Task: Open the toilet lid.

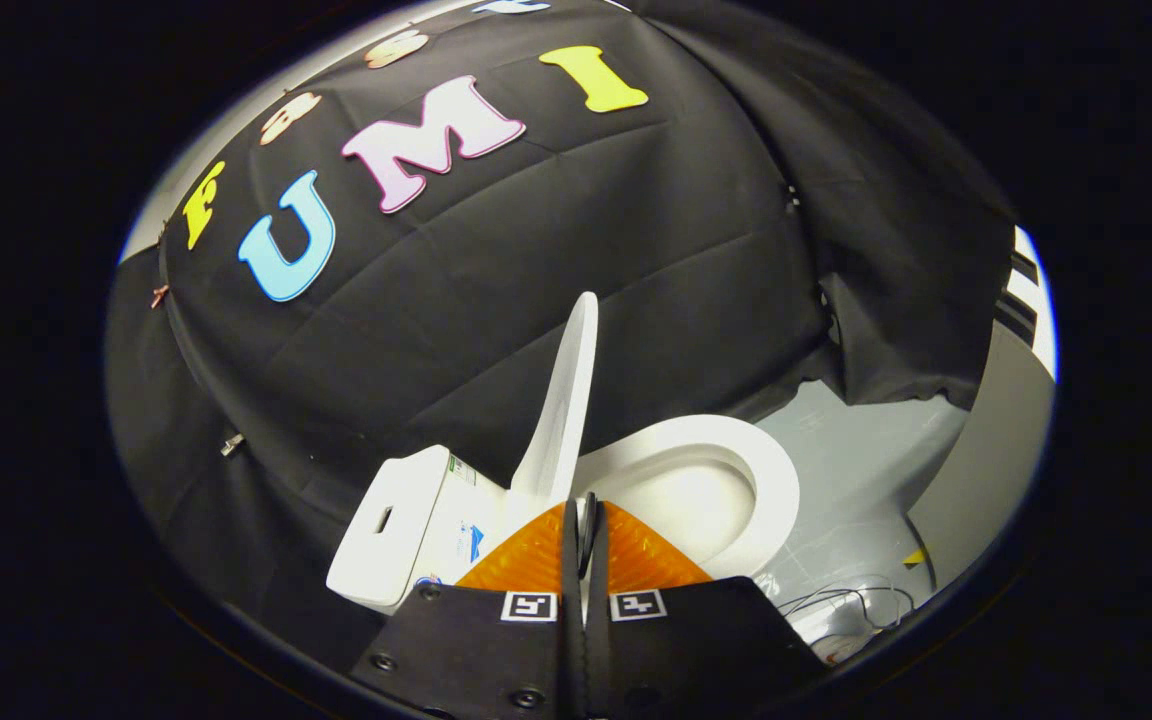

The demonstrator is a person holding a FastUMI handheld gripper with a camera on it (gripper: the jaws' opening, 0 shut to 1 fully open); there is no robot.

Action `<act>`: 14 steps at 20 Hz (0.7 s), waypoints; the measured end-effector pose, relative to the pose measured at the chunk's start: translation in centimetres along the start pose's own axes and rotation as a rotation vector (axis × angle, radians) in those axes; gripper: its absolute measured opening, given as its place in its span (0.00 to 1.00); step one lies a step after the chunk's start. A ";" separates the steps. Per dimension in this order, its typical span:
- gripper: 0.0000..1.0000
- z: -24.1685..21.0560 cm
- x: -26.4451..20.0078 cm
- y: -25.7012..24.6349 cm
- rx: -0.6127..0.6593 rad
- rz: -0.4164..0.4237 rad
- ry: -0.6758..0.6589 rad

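Note:
A white toilet stands on the floor against the black cloth wall. Its lid [564, 400] is raised and stands nearly upright, seen edge-on, just beyond my fingertips. To the right of the lid, the seat ring [774, 478] and the bowl lie uncovered. The white tank [406, 525] sits to the left of the lid. My gripper [585, 508] is shut, its two fingers pressed together with nothing between them, the tips near the lid's hinge end.
Grey floor [856, 450] spreads to the right of the toilet, with thin loose cables [841, 603] and a small yellow marker [916, 557] on it. A grey panel [986, 450] stands at the far right. Black cloth hangs behind the toilet.

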State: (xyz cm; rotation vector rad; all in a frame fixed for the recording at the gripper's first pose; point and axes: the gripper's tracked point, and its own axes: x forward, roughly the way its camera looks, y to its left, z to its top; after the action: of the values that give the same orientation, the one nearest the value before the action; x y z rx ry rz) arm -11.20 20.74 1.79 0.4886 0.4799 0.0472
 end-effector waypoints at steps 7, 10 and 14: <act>0.05 0.2 -0.5 3.7 -0.045 -0.015 -0.029; 0.05 0.2 -0.6 5.6 -0.099 -0.054 -0.040; 0.05 0.1 -0.9 8.6 -0.157 -0.072 -0.041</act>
State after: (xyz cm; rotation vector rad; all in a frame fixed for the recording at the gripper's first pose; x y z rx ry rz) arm -11.39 28.18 6.26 0.3174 0.4494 0.0051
